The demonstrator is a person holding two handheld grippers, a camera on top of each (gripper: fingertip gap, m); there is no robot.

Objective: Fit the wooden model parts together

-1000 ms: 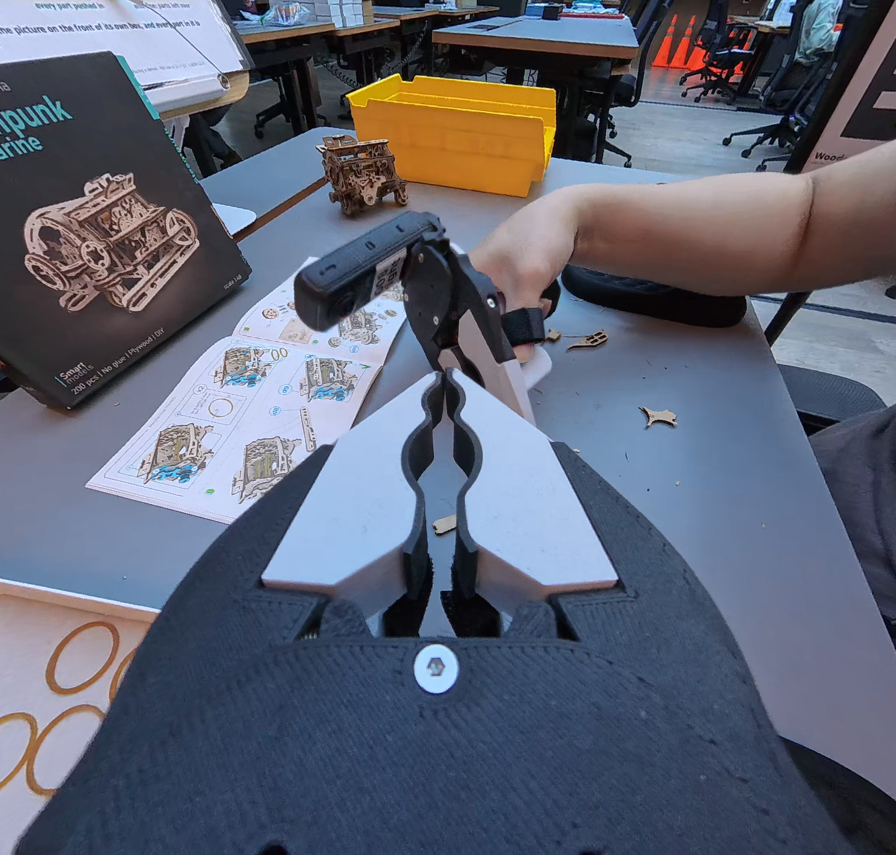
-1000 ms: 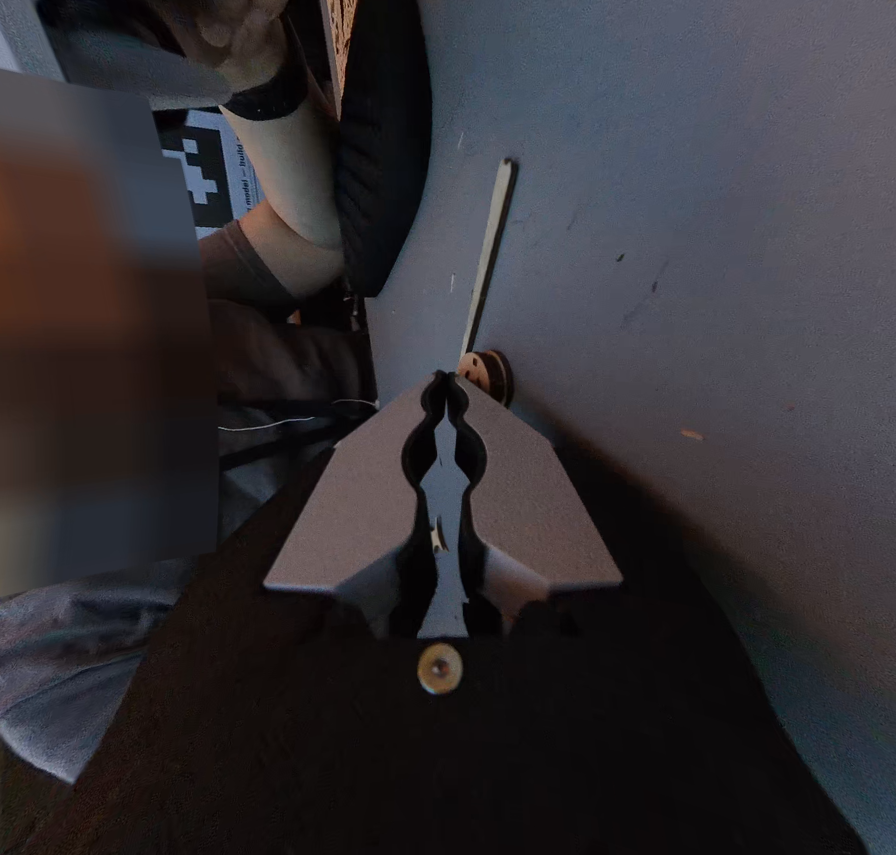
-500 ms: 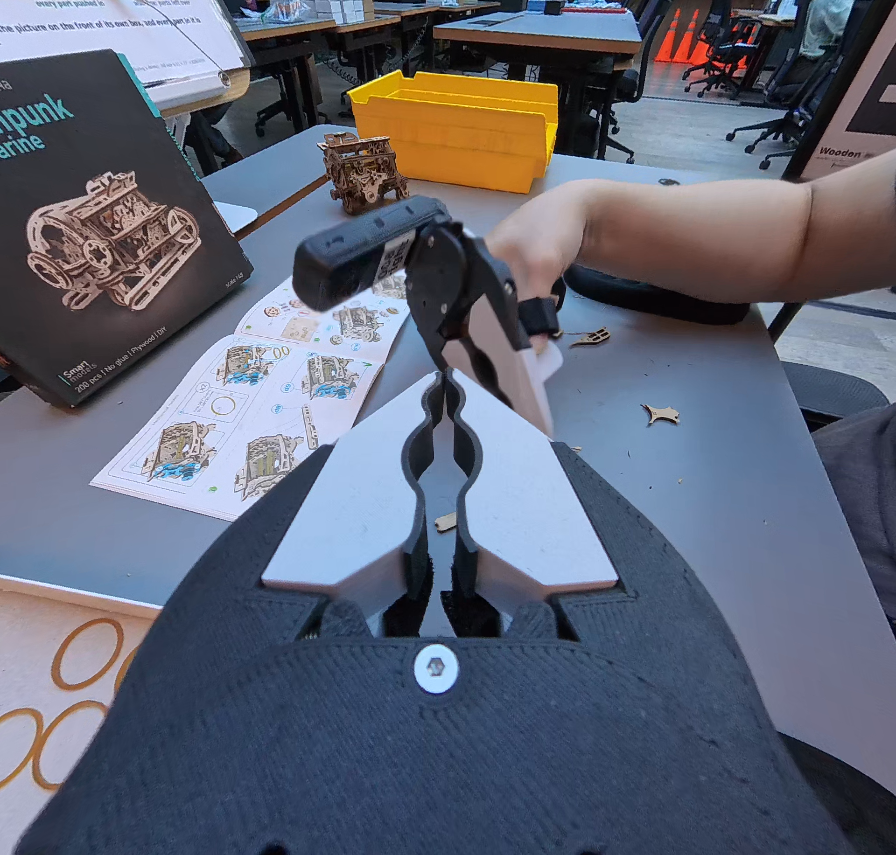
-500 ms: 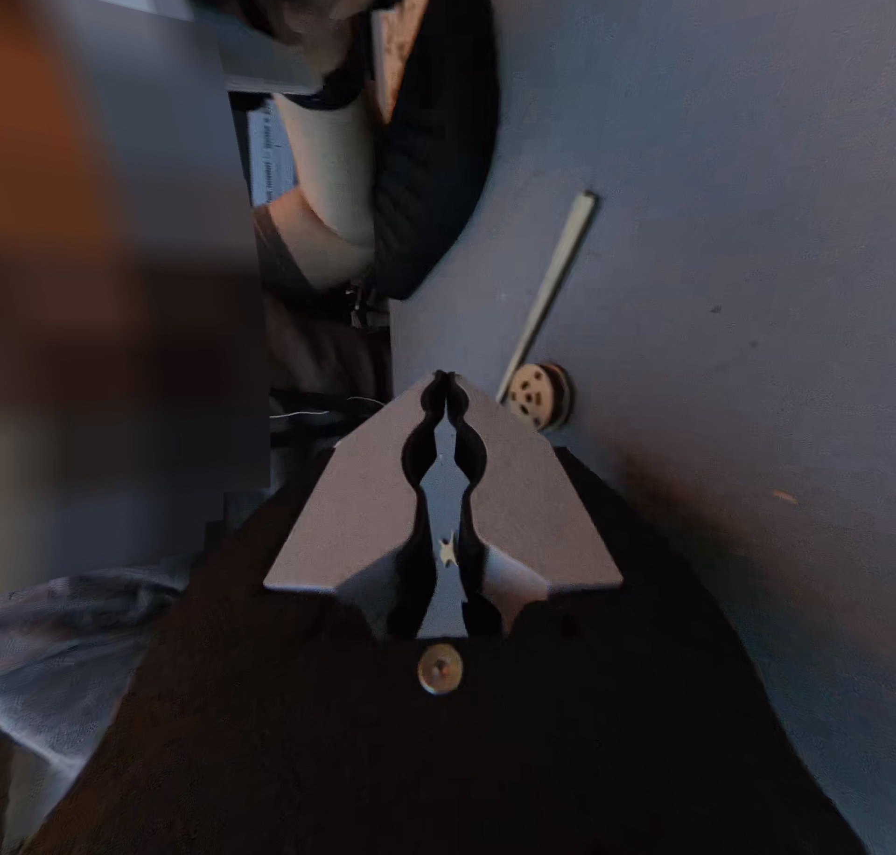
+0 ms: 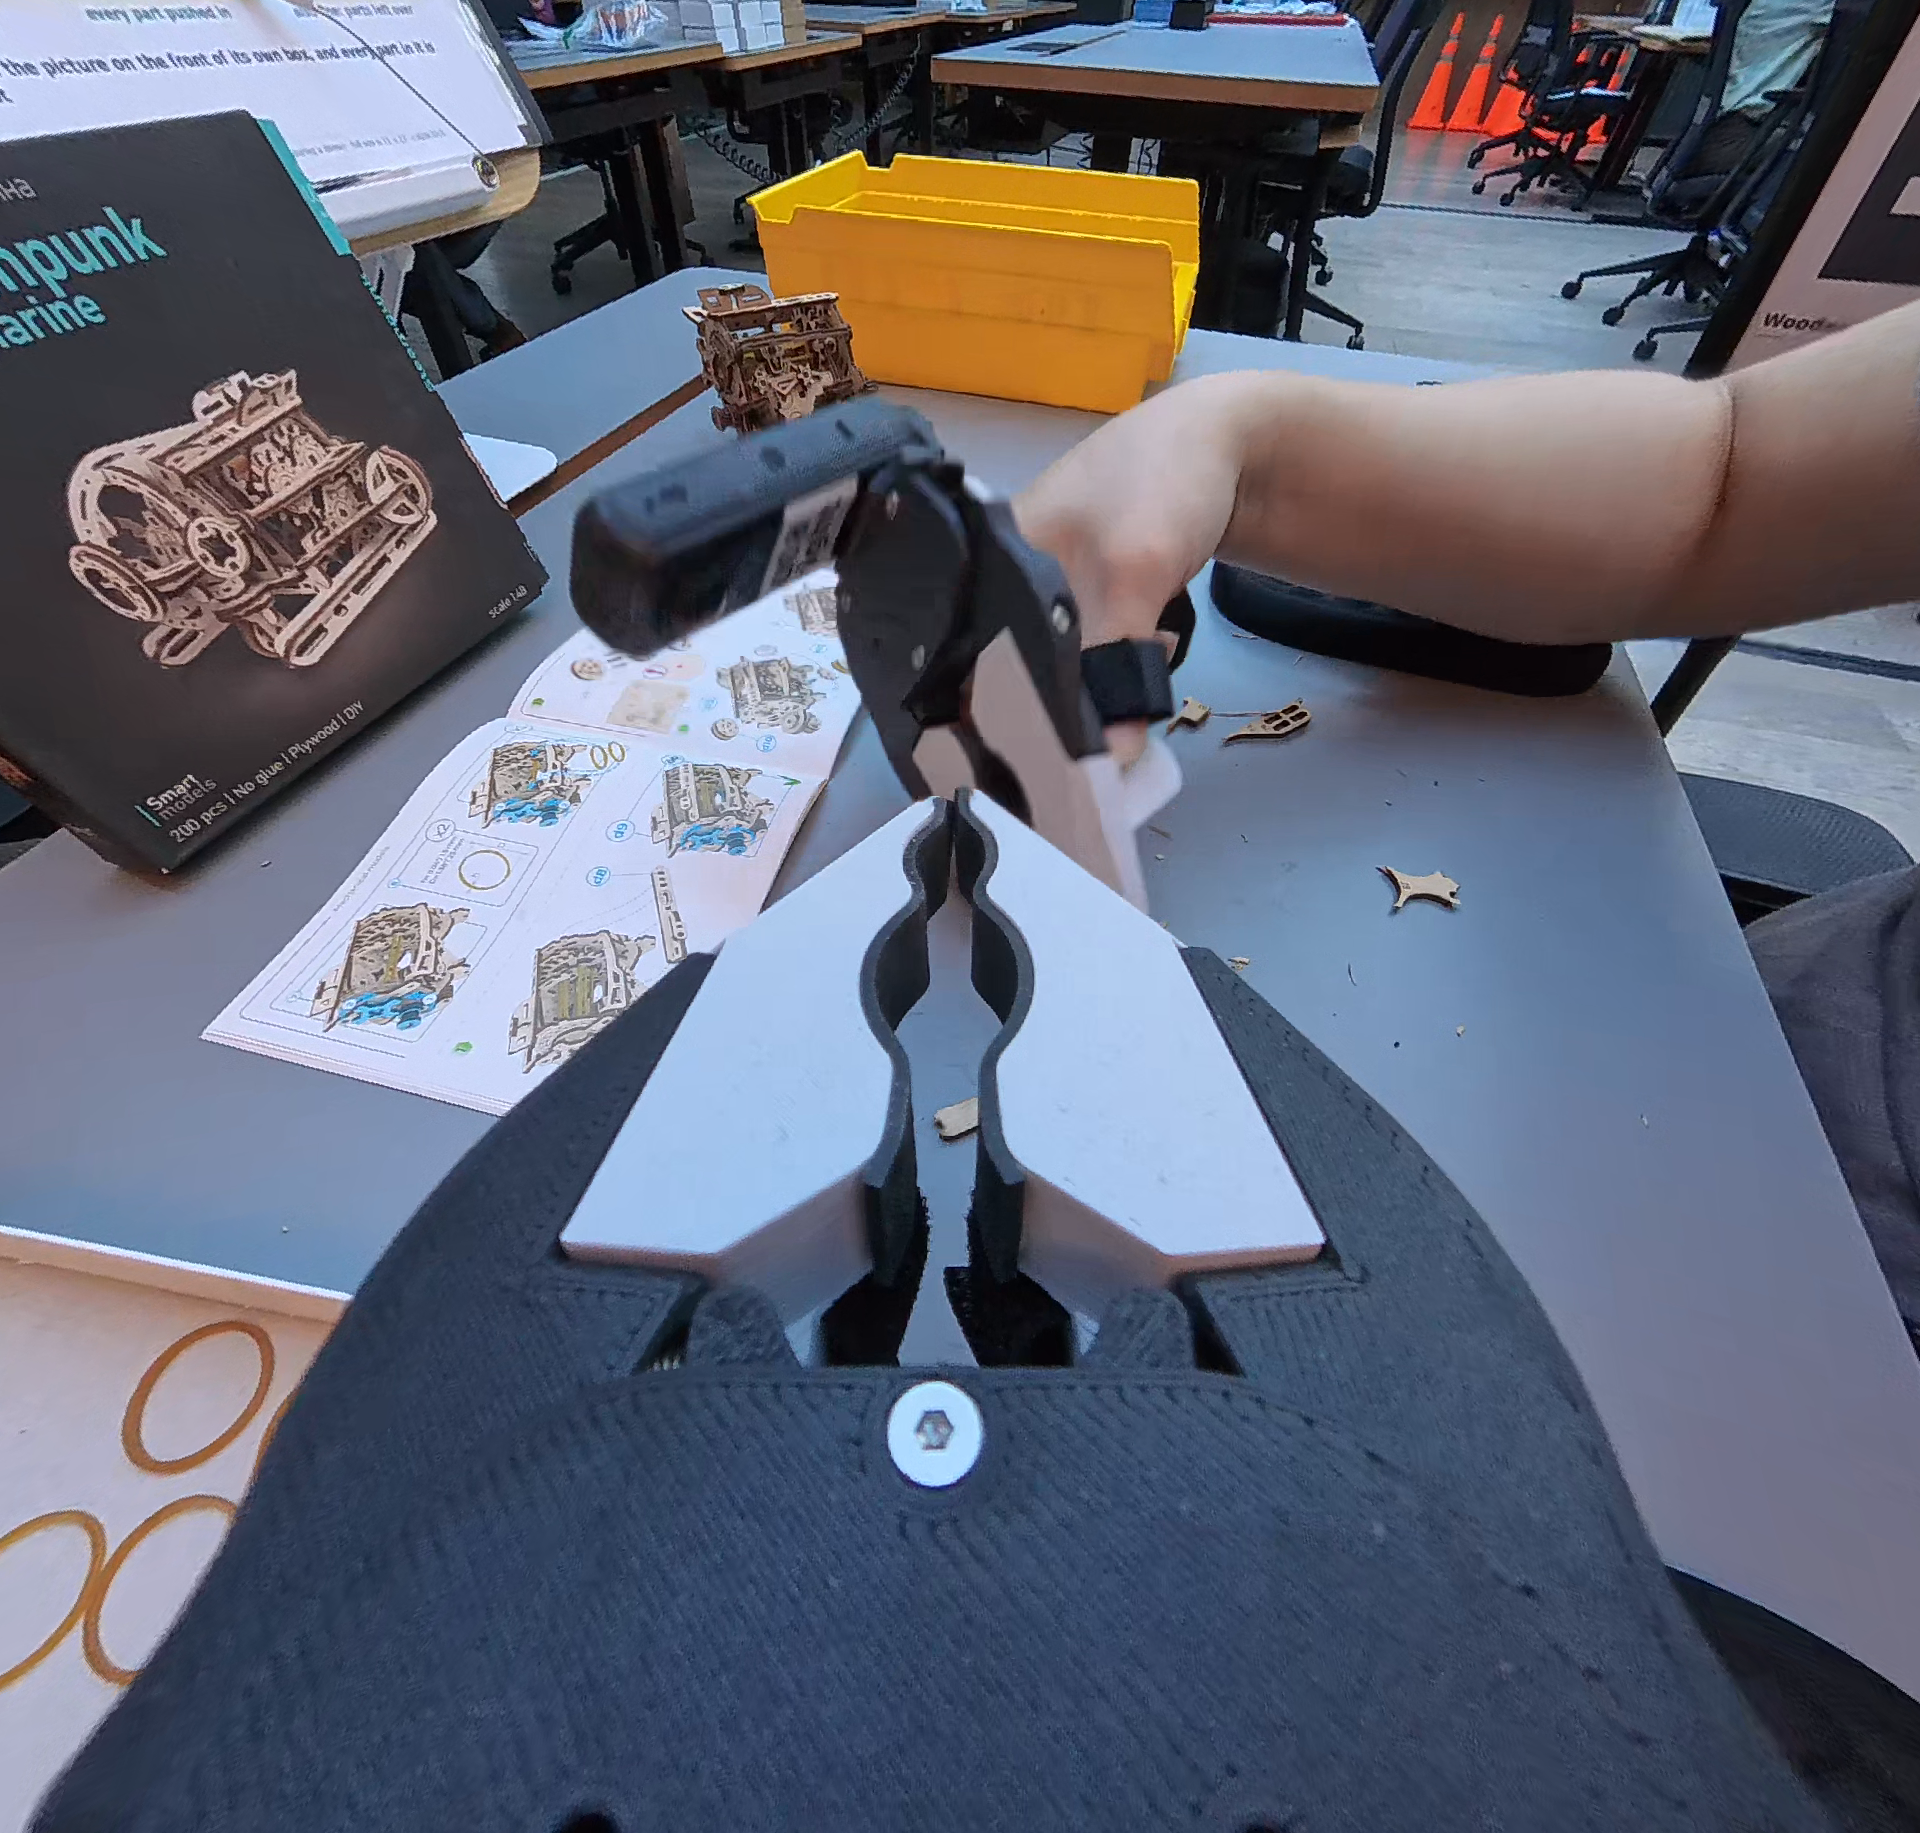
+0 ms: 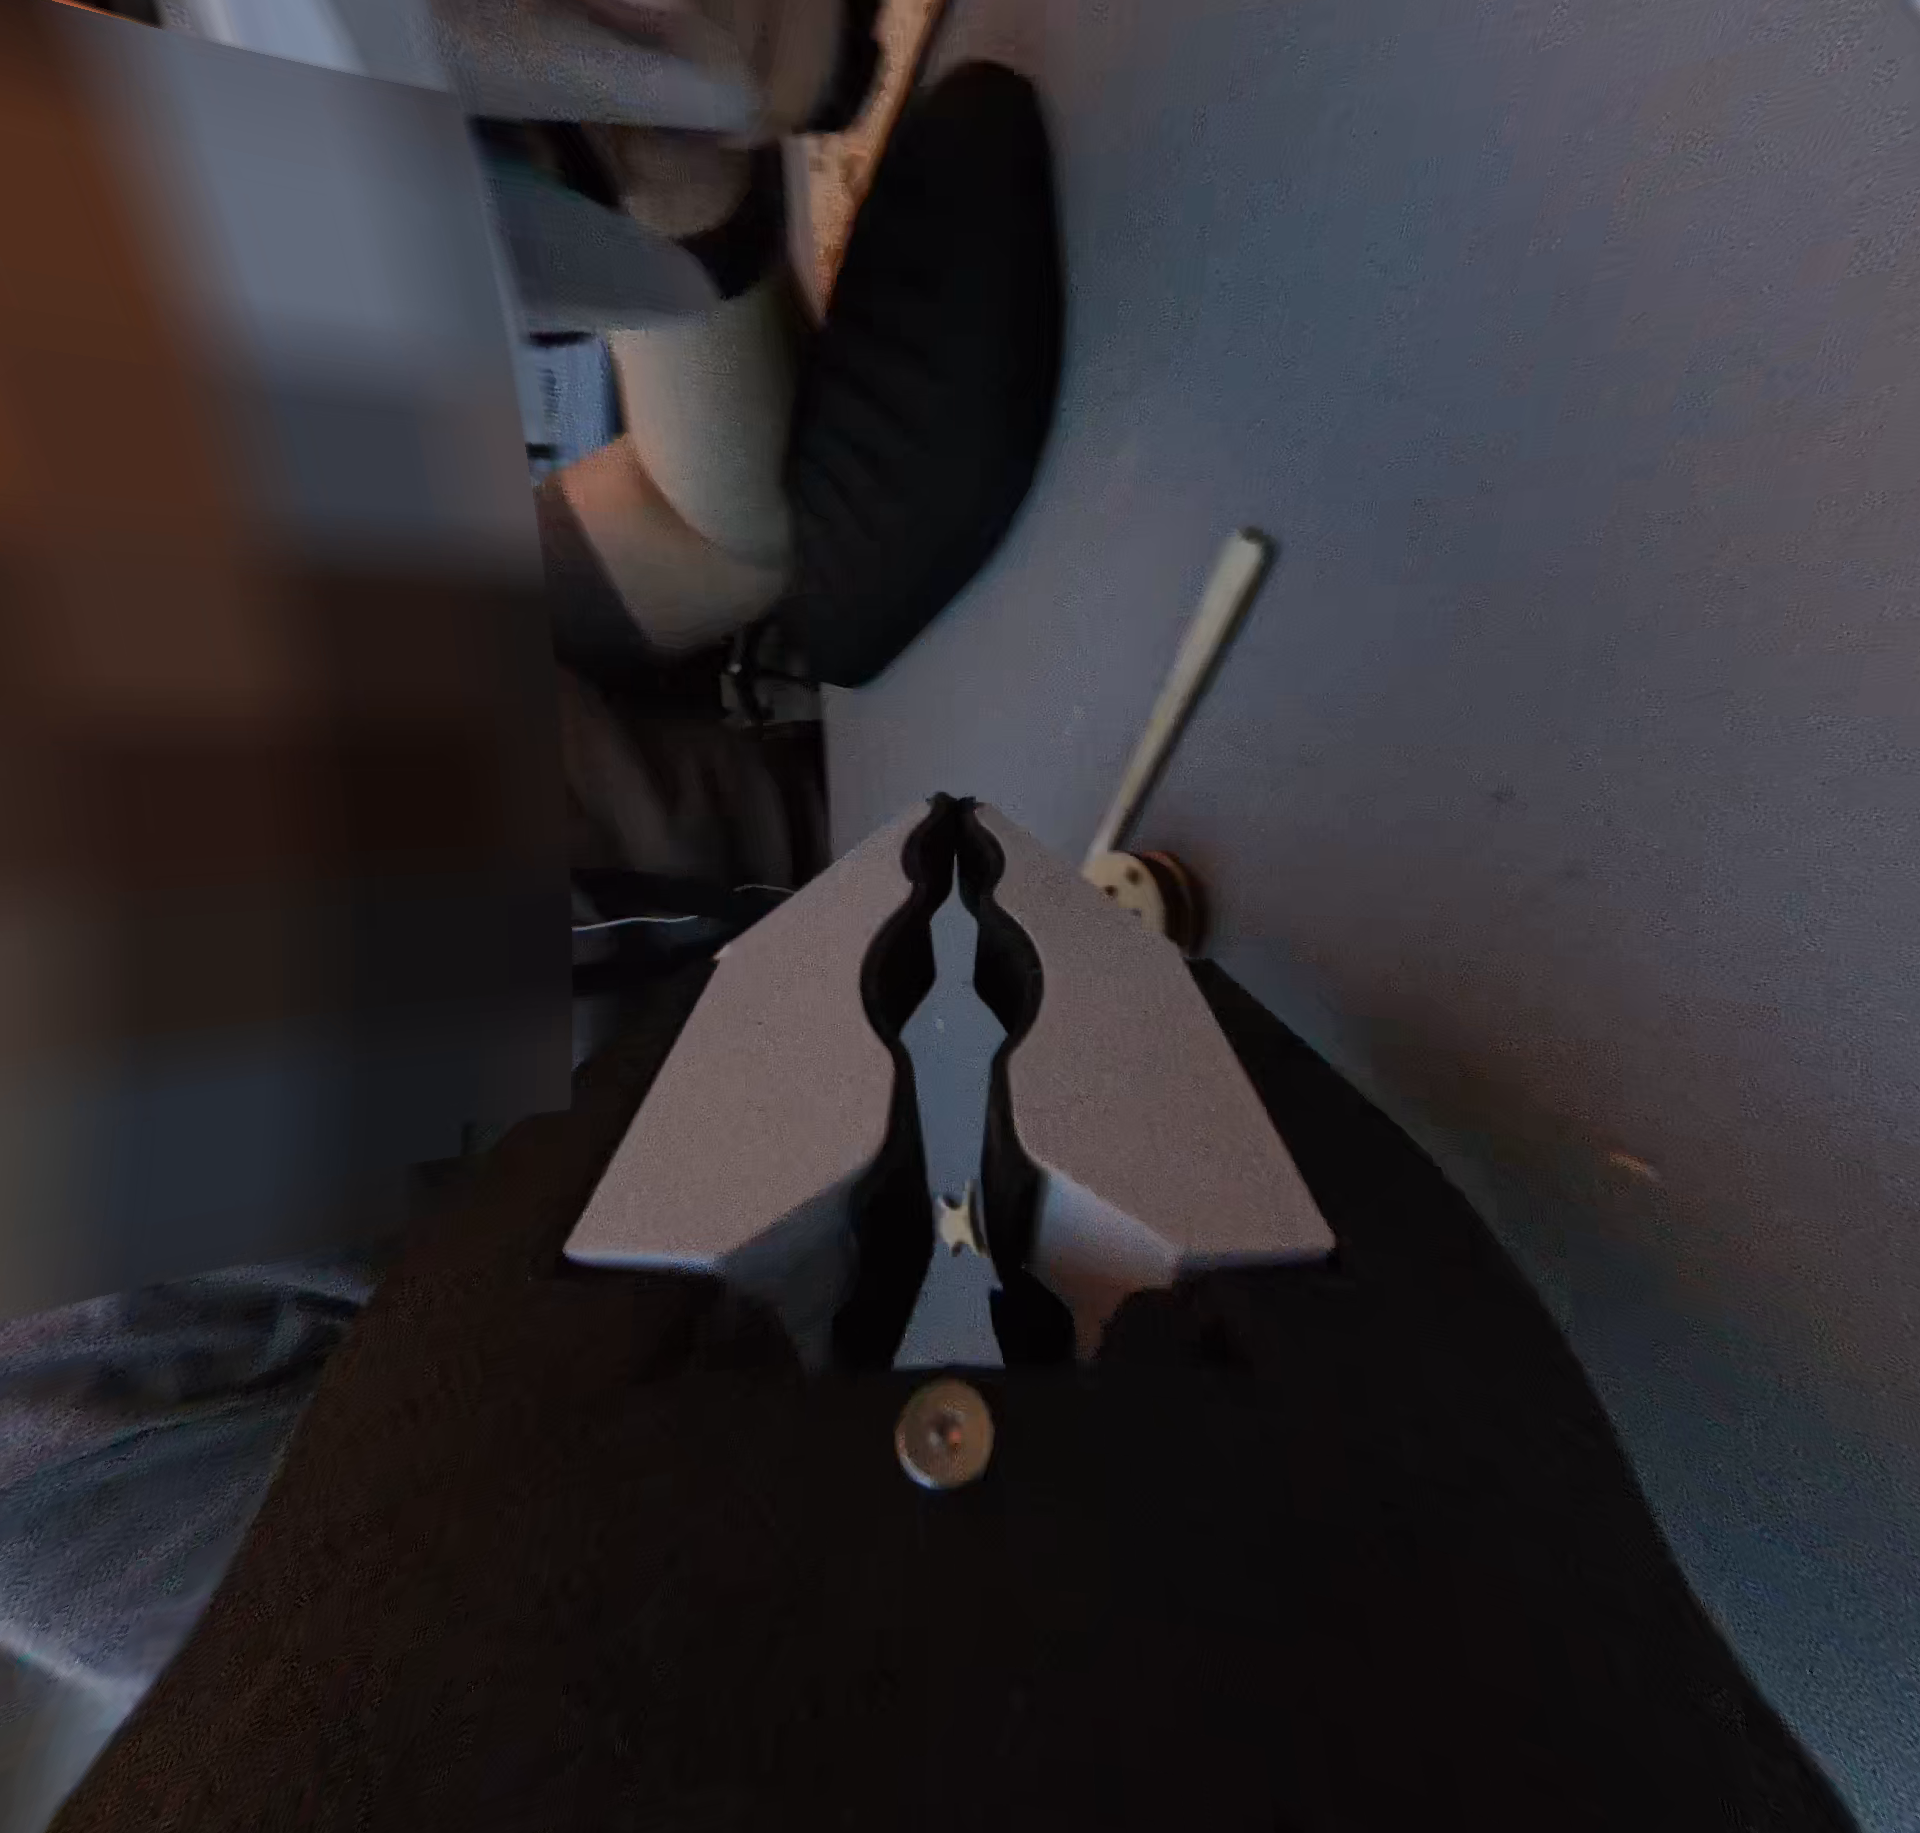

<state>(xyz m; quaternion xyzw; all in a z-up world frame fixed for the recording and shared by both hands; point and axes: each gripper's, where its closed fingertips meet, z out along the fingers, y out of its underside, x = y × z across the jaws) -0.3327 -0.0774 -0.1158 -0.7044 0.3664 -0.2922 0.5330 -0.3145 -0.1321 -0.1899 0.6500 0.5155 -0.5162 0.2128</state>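
We judge ourselves between fits — both the left gripper [image 5: 952, 815] and the right gripper [image 6: 954, 813] are closed on nothing — so next we must open over the wooden wheel-and-stick part [image 6: 1148, 874] lying near the table's [image 6: 1558, 433] near edge.

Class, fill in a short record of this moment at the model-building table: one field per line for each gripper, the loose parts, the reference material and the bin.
left gripper: shut, empty, above the table
right gripper: shut, empty, tips beside wooden wheel with stick
loose parts: wooden scraps on table
finished model: upright by yellow bin
reference: open instruction booklet, leaning box
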